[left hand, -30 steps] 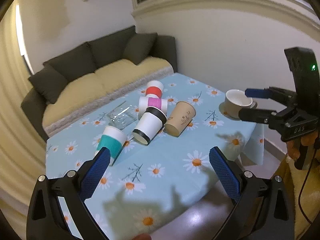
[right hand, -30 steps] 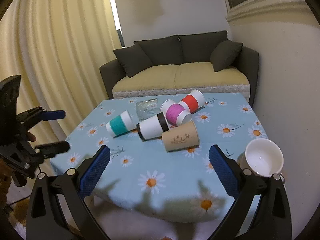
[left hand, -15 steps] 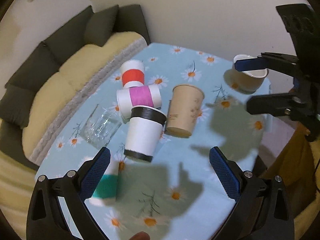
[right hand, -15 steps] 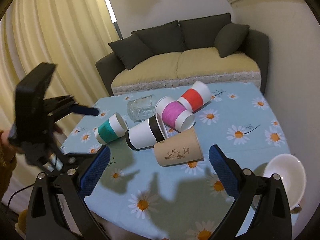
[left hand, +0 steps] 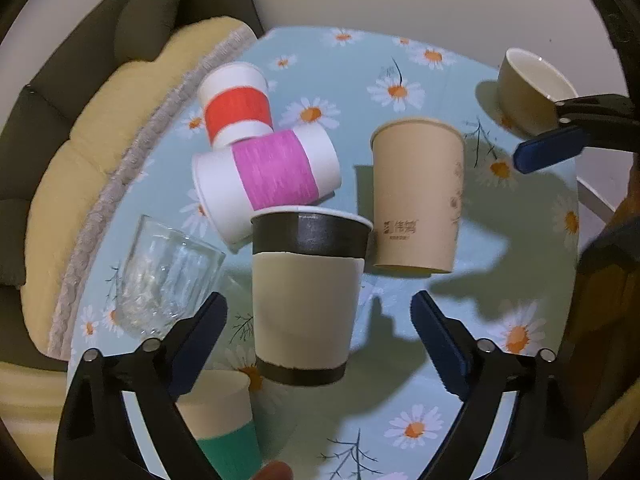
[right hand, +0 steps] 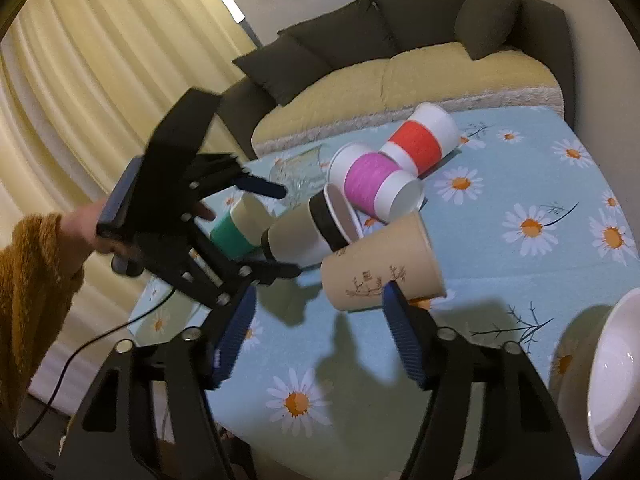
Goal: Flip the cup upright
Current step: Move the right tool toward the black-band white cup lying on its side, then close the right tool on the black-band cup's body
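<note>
Several paper cups lie on their sides on the daisy tablecloth [left hand: 460, 364]. The black-banded white cup [left hand: 306, 296] lies between the open jaws of my left gripper [left hand: 320, 344], not touched; it also shows in the right wrist view [right hand: 304, 228]. Behind it lie a pink-banded cup [left hand: 272, 180], a red-banded cup [left hand: 236, 108] and a plain brown cup [left hand: 416, 196]. A green-banded cup [left hand: 224, 428] lies under my left finger. My right gripper [right hand: 320, 336] is open and empty, just in front of the brown cup [right hand: 380, 268].
A clear glass [left hand: 168, 276] lies on its side at the left. A cream ceramic cup [left hand: 528, 88] stands upright at the table's far right corner, also in the right wrist view [right hand: 612, 372]. A sofa [right hand: 400, 60] runs along the table's far edge.
My left gripper has moved in and down, so the black-banded cup now sits between its jaws. My right gripper has moved closer to the brown cup.
</note>
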A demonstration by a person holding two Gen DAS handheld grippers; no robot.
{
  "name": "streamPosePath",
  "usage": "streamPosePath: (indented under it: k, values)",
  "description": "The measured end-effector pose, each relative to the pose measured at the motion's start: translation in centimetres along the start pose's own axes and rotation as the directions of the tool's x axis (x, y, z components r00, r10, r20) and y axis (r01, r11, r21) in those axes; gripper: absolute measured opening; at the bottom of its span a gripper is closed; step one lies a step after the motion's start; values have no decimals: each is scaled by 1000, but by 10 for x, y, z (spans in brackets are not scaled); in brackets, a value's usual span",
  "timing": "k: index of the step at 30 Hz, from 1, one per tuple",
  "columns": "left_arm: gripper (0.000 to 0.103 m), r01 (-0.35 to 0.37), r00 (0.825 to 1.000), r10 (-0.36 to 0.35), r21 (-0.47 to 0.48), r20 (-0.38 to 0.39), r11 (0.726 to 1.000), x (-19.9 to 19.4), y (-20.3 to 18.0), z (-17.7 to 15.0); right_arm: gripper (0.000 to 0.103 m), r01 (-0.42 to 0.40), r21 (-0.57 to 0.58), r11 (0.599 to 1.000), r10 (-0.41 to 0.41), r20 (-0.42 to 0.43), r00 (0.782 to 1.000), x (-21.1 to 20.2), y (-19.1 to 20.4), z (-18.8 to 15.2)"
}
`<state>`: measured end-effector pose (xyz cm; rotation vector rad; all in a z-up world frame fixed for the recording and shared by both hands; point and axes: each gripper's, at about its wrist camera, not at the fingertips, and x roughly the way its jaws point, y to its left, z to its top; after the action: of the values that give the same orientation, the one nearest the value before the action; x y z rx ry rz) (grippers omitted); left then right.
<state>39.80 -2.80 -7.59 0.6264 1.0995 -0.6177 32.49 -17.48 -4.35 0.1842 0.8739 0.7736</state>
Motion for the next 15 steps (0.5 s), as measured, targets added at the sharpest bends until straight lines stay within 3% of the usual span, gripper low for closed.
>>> streamPosePath:
  k: [5, 11, 15]
  values:
    - [87, -3, 999, 4, 23, -39, 1000, 14, 6, 3, 64, -16, 4, 1000, 16, 5, 1000, -2, 1, 3]
    - [72, -7, 998, 8, 26, -67, 1000, 27, 12, 7, 64, -19, 5, 1000, 19, -8, 1000, 0, 1, 1]
    - [69, -4, 996, 7, 40, -92, 999, 33, 11, 9, 64, -21, -2, 1000, 21, -10, 1000, 0, 3, 2]
